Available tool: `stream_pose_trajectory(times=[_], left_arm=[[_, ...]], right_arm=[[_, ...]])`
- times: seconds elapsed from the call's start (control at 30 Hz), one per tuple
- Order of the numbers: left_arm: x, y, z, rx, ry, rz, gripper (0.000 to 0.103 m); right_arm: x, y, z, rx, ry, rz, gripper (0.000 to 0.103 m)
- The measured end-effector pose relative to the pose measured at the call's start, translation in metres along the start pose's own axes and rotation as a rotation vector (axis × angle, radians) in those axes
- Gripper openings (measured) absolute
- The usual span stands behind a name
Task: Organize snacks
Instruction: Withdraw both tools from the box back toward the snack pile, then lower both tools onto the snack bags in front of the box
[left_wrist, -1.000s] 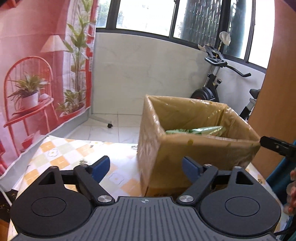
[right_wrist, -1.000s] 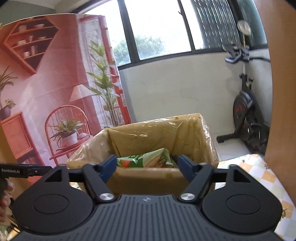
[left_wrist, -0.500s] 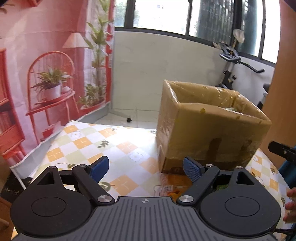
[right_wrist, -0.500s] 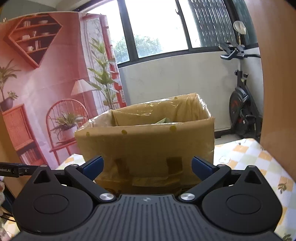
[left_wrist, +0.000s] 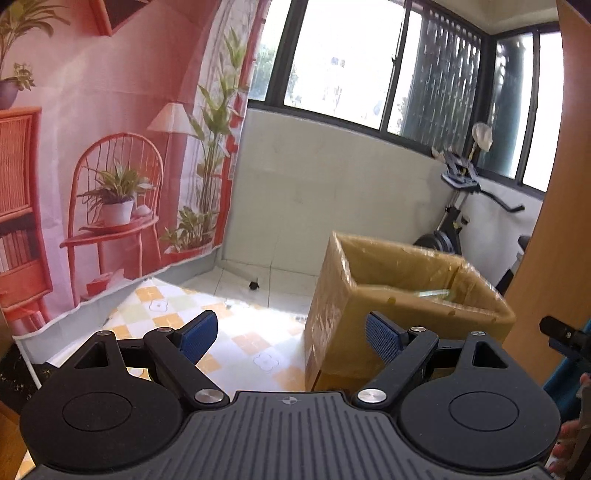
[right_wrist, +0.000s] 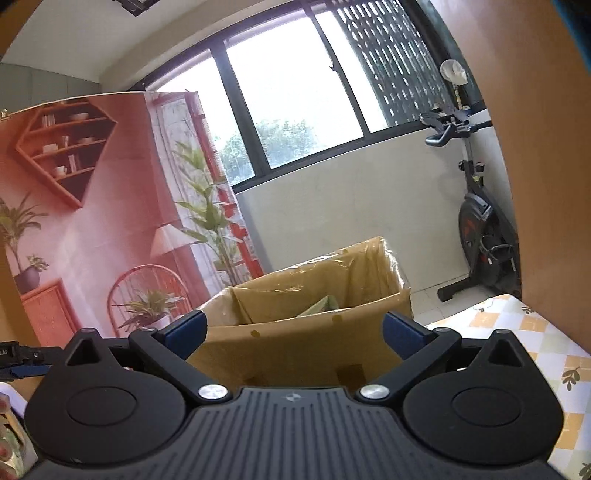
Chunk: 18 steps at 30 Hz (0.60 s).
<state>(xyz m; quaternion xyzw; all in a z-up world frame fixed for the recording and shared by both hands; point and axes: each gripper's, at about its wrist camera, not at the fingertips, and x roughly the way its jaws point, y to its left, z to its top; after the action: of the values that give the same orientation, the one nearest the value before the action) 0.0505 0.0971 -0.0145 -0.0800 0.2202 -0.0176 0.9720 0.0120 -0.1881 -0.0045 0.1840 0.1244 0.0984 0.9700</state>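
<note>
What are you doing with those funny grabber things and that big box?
A person is tidying snacks away with a two-finger gripper in each hand. The left gripper and the right gripper both have their jaws wide apart with nothing in them. Ahead of them a cardboard box lined with plastic stands on the checked tablecloth, and a green snack packet peeks out from inside it. An exercise bike stands by the window.
</note>
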Motion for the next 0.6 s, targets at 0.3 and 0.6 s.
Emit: stream_pose_trajectory(times=[0.3, 0.6], left_arm=[[0.043, -0.001, -0.067, 0.015, 0.212, 0.064, 0.089], [0.058, 0.009, -0.095, -0.029, 0.308, 0.015, 0.089]], right_arm=[[0.024, 0.010, -0.032, -0.180, 0.192, -0.068, 0.102], [0.059, 0.010, -0.080, -0.256, 0.330, -0.021, 0.098]])
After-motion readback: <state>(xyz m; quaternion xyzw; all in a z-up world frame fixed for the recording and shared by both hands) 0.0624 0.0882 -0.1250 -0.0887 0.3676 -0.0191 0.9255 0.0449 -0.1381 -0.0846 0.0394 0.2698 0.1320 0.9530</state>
